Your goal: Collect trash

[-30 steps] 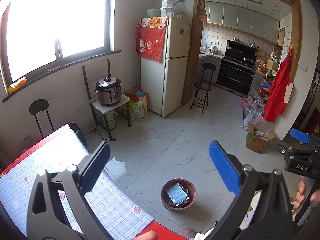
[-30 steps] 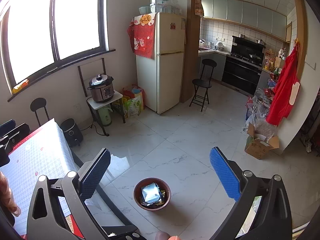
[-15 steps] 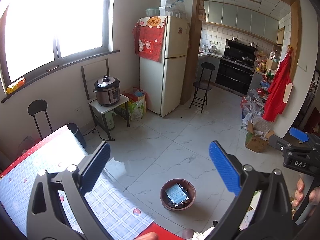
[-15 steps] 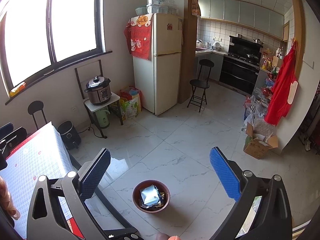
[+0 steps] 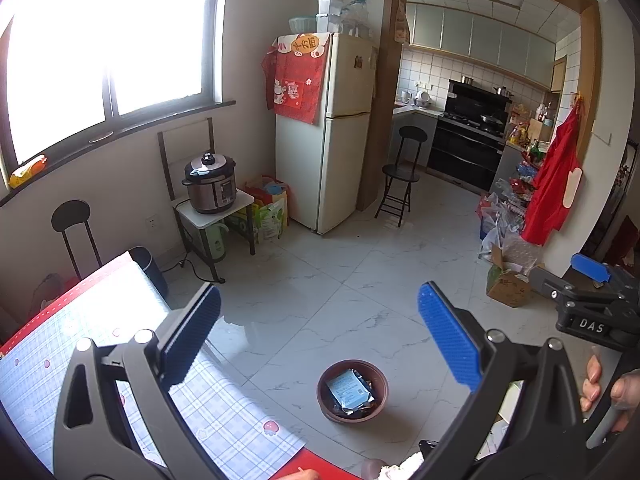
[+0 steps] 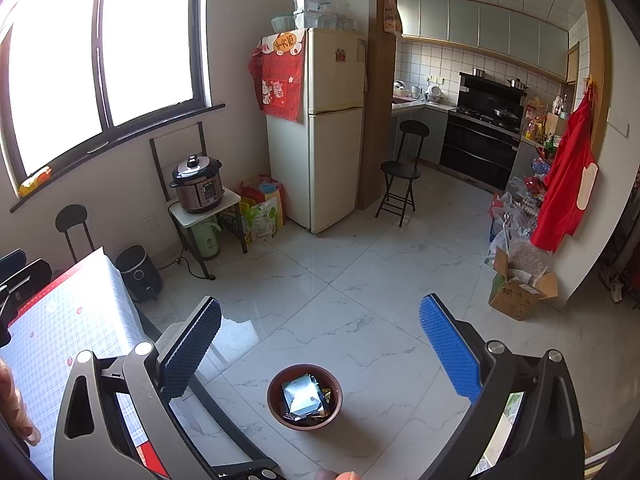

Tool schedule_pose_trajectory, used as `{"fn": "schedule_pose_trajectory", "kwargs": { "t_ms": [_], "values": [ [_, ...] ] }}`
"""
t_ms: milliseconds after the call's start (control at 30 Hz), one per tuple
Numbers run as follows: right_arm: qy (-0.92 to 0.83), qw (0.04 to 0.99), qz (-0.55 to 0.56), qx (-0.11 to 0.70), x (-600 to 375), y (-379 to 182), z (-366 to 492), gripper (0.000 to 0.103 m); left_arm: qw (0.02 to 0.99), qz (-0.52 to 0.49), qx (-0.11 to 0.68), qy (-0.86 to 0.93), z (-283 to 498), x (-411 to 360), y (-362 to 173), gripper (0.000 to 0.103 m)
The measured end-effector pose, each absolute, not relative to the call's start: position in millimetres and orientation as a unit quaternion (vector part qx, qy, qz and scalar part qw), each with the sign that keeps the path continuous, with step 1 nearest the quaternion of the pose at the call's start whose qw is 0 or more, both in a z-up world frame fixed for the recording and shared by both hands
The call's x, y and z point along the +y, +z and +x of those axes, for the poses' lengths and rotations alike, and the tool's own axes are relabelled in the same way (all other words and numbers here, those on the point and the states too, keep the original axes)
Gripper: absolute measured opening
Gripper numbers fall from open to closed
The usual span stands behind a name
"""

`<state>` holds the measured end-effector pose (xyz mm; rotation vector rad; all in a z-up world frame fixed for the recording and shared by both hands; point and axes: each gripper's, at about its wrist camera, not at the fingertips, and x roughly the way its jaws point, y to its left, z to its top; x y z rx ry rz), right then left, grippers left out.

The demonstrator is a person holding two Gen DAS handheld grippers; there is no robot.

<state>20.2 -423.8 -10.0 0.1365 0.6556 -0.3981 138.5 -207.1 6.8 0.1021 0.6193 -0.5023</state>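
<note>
A brown round bin point(image 5: 352, 391) stands on the white tiled floor, holding a silvery wrapper point(image 5: 347, 389) and darker scraps. The right wrist view shows the same bin point(image 6: 305, 397) with the wrapper point(image 6: 301, 397) on top. My left gripper point(image 5: 320, 344) hangs open high above the floor, nothing between its blue pads. My right gripper point(image 6: 320, 346) is open too and holds nothing. In the left wrist view the right gripper's body point(image 5: 588, 308) shows at the right edge, with a hand point(image 5: 608, 388) on its handle.
A table with a checked cloth point(image 5: 120, 368) lies at the lower left. A fridge point(image 5: 328, 136), a pressure cooker on a small stand point(image 5: 210, 184), two black stools point(image 5: 400, 176), a cardboard box point(image 5: 508, 284) and bags line the room's edges.
Both views have drifted slightly; the bin sits a little lower and further left in the right wrist view. Both grippers stay open and hold nothing.
</note>
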Motion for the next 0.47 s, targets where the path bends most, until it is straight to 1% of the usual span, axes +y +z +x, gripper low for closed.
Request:
{"fn": "schedule_pose_trajectory", "kwargs": {
  "t_ms": [467],
  "values": [
    [-0.197, 0.922, 0.075, 0.324, -422.2, -14.8, 27.1, 0.097, 0.914, 0.051, 0.308, -0.259, 141.8, -208.0, 4.9, 0.098]
  ]
}}
